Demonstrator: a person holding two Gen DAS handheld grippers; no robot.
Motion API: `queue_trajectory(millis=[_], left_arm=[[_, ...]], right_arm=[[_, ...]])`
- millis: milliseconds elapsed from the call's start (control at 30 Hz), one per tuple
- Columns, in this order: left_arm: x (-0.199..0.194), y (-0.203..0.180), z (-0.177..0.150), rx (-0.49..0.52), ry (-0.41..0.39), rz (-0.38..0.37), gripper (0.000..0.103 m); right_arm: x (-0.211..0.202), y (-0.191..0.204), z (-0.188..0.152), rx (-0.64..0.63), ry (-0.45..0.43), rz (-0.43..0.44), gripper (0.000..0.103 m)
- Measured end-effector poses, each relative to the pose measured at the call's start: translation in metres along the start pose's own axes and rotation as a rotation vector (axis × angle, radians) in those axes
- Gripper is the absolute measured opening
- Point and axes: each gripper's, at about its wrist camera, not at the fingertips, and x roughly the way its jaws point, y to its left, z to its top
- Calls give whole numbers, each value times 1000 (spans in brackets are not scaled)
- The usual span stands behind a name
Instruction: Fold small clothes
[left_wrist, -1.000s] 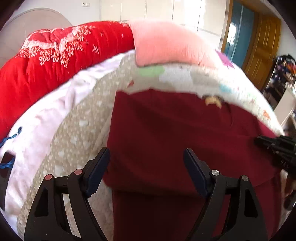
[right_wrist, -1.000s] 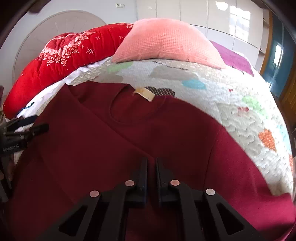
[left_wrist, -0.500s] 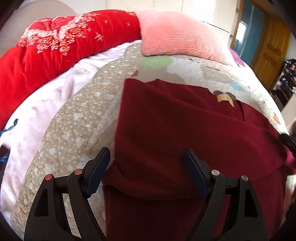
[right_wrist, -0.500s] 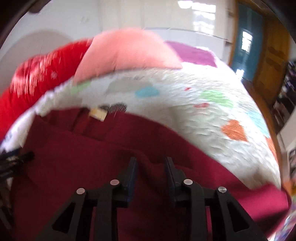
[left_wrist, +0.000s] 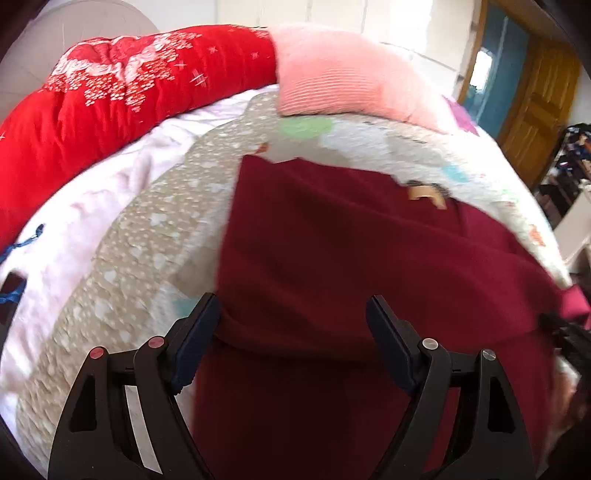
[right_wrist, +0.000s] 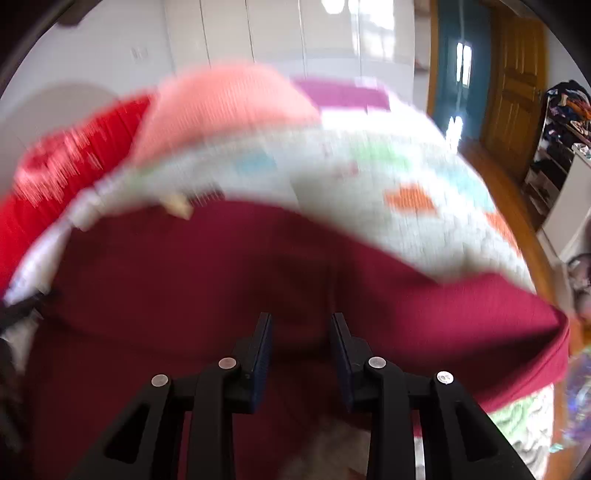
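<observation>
A dark red sweater (left_wrist: 332, 258) lies flat on the quilted bed cover, neck label (left_wrist: 424, 192) toward the pillows. It fills the lower half of the right wrist view (right_wrist: 221, 280), which is blurred by motion. My left gripper (left_wrist: 291, 325) is open wide above the sweater's left edge, holding nothing. My right gripper (right_wrist: 301, 332) is partly open over the sweater's right part, with nothing between its fingers. The right gripper's tip shows at the right edge of the left wrist view (left_wrist: 565, 332).
A pink pillow (left_wrist: 343, 88) and a red duvet (left_wrist: 129, 96) lie at the head of the bed. The patterned quilt (left_wrist: 147, 229) surrounds the sweater. A wooden door (right_wrist: 517, 85) and shelves (right_wrist: 561, 140) stand to the right of the bed.
My right gripper went from shut to partly open and swung right. My left gripper stayed open and shifted a little over the sweater's left edge.
</observation>
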Motion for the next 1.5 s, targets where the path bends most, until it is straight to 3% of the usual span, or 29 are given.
queue_trajectory(millis=[133,233,433,567,700,867,967,1067,1133,1300,1433,1500], left_arm=[[-14,-24,-4,47,-15,-39,82],[-17,-41,-5,67,-9,-71,82],[-12,-72,-15,90,23,-103,82],[-10,-87,-21,111,48,-120,82],[-14,-98,-24,135,42,-129,82],[-6,-106,-26,131,60,-135,82],[-4,-109,-31,137,70,-148,82],[-3,-113,-33,158,67,-135,82],[-1,-113,-34,155,74,-136,82],[4,-114,-34,141,79,-137,82],[6,-119,-34,159,78,-127,82],[7,-121,-35,165,75,-121,82]], right_arm=[[-17,-15,-10,74,-10,56,33],[-35,-33,-18,125,-40,43,46],[-59,-79,-22,208,-71,-27,46],[-58,-101,-13,199,-85,-49,46],[-38,-124,-16,221,12,-29,46],[-58,-131,-49,209,-5,8,46],[-74,-148,-61,287,-59,47,46],[-84,-173,-67,389,-91,-32,50],[-83,-198,-70,481,-93,-39,51],[-82,-233,-65,648,-107,43,52],[-76,-231,-43,633,-103,25,67],[-62,-226,-32,614,-55,8,67]])
